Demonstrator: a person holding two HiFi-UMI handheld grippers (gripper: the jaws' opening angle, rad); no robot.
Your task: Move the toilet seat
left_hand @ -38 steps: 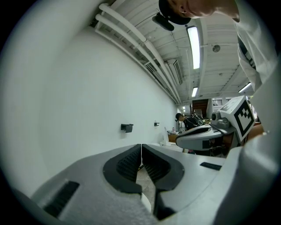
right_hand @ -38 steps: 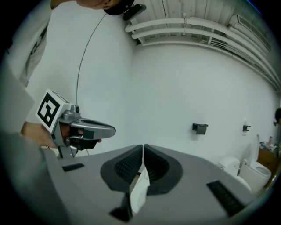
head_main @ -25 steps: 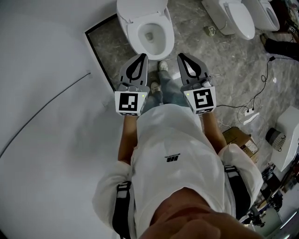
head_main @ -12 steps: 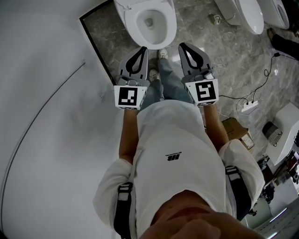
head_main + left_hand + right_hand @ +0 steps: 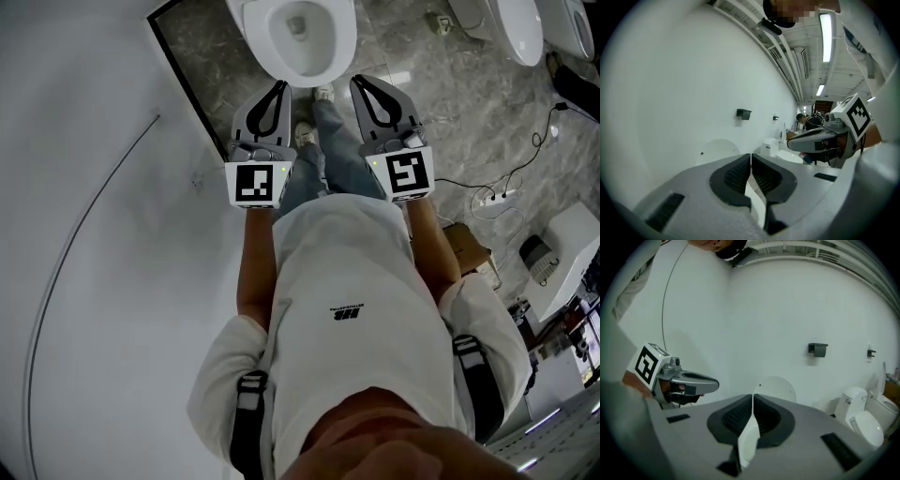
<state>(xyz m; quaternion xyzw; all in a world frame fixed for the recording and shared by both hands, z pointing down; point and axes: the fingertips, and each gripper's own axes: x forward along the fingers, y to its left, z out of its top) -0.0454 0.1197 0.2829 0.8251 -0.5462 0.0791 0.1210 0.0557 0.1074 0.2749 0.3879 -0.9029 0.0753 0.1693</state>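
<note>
Task not begun: toilet seat [image 5: 341, 43] at top centre of head view looks down on the bowl, untouched. Left gripper [image 5: 277, 86] & right gripper [image 5: 359, 82] hang just below it, both w/ jaws pressed together on nothing. Reach, grip & move are all left to do.

The toilet seat [image 5: 309, 75] is a white oval ring lying flat on its toilet at the top centre of the head view, cut off by the upper edge. It circles the open bowl [image 5: 298, 28], whose drain shows as a darker spot. The toilet stands on grey marbled floor [image 5: 216, 84]. In the right gripper view its round white lid [image 5: 777, 389] stands upright against the white wall [image 5: 787, 310].
</note>
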